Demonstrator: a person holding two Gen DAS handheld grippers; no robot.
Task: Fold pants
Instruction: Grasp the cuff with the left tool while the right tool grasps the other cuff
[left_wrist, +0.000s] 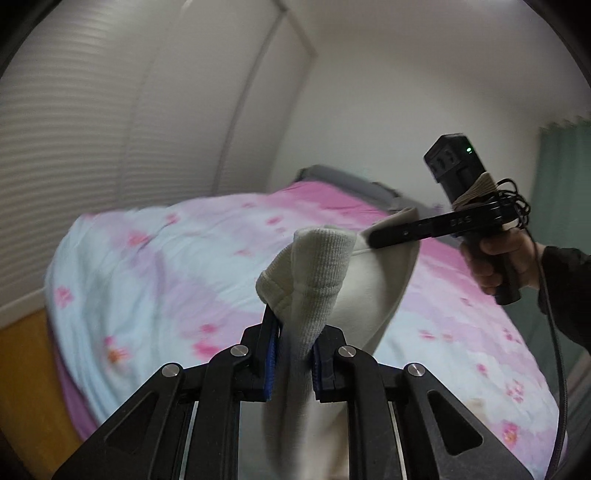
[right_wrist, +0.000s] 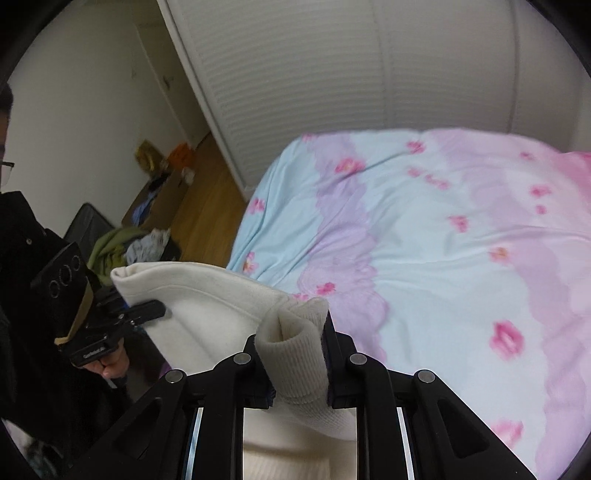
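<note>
- Left gripper (left_wrist: 291, 354): jaws are clamping narrowly on a ribbed cuff of the pants (left_wrist: 314, 273), blue pads pressing the knit from both sides.
- Right gripper (right_wrist: 295, 354): jaws are pinching the other ribbed cuff, which is bunching up between the fingers.
- Pants: cream, fleecy; the fabric is stretching between the two grippers, raised above the bed (right_wrist: 424, 240).
- Writing: raised letters on the right gripper's black body are showing in the left wrist view, too blurred to read; a small white label on the left gripper's body in the right wrist view is equally illegible.
- Bed: a pink, lilac and pale-blue flowered cover is lying across it.
- Clothes pile (right_wrist: 136, 247): sitting on the wooden floor.
</note>
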